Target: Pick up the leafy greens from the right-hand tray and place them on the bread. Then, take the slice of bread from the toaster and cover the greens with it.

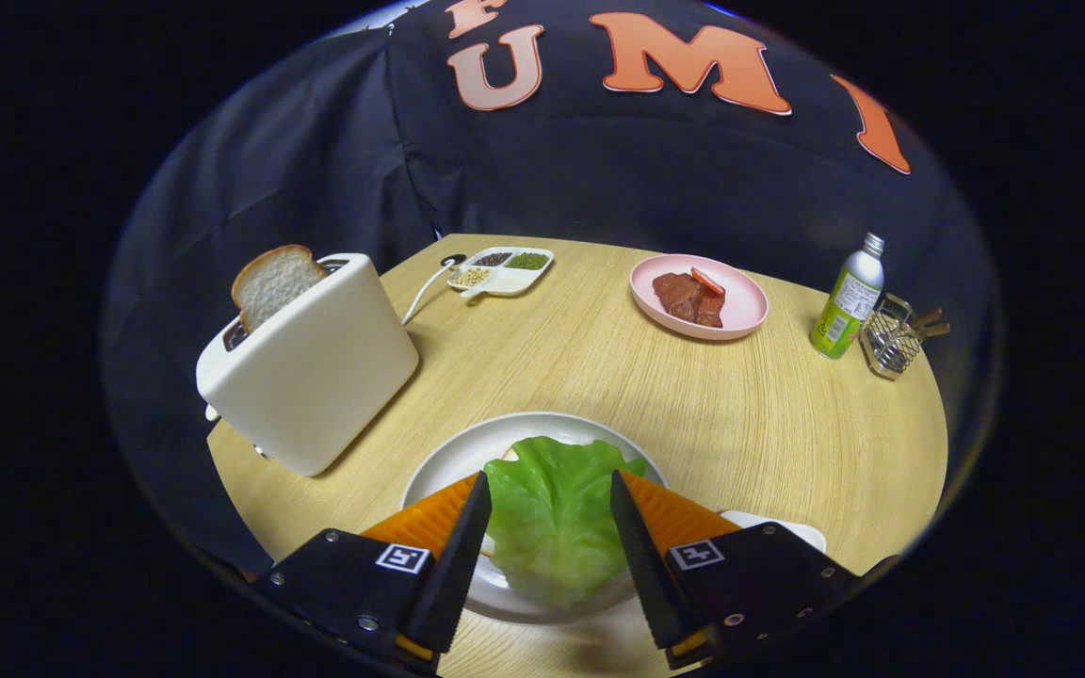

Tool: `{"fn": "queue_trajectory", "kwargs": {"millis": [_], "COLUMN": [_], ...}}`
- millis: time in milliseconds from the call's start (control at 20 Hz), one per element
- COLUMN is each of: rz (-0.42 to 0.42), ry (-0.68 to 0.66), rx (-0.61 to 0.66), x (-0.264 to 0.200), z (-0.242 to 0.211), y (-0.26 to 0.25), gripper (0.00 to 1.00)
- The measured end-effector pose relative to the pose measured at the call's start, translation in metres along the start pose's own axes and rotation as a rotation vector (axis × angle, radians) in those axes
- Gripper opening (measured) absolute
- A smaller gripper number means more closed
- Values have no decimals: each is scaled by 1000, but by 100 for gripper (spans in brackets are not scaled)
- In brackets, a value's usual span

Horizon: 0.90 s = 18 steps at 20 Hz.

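A green lettuce leaf point(552, 532) lies on a white plate point(444, 457), between my two fingers. It covers the bread beneath; only a pale sliver of that bread point(509, 453) peeks out at the leaf's far left edge. My gripper point(549, 482) is open, one finger on each side of the leaf and neither pressing on it. Beyond the fingers to the left stands a white toaster point(316, 367) with a slice of bread point(271, 282) sticking up from its slot.
The edge of a white tray point(783, 524) shows just right of the right finger. Farther back on the round wooden table point(787, 424) are a pink plate point(752, 303) with meat, a divided dish of grains point(502, 268), a green bottle point(846, 301) and a wire basket point(891, 341).
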<state>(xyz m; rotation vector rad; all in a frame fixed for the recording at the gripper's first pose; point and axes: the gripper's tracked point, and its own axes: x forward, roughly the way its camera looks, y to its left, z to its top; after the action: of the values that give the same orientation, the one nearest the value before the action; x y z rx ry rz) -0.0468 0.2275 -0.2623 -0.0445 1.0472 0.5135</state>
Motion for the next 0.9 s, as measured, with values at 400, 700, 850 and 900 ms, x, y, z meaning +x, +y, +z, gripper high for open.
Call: {"fn": "queue_trajectory", "kwargs": {"millis": [400,700,850,900], "rz": [106,197,245,252], "ry": [-42,-41,-6,3], "rx": [-8,-2,14,17], "x": [-22,-25,-22,-20], "z": [72,125,146,152], "y": [79,147,181,190], "gripper": [93,94,95,96]}}
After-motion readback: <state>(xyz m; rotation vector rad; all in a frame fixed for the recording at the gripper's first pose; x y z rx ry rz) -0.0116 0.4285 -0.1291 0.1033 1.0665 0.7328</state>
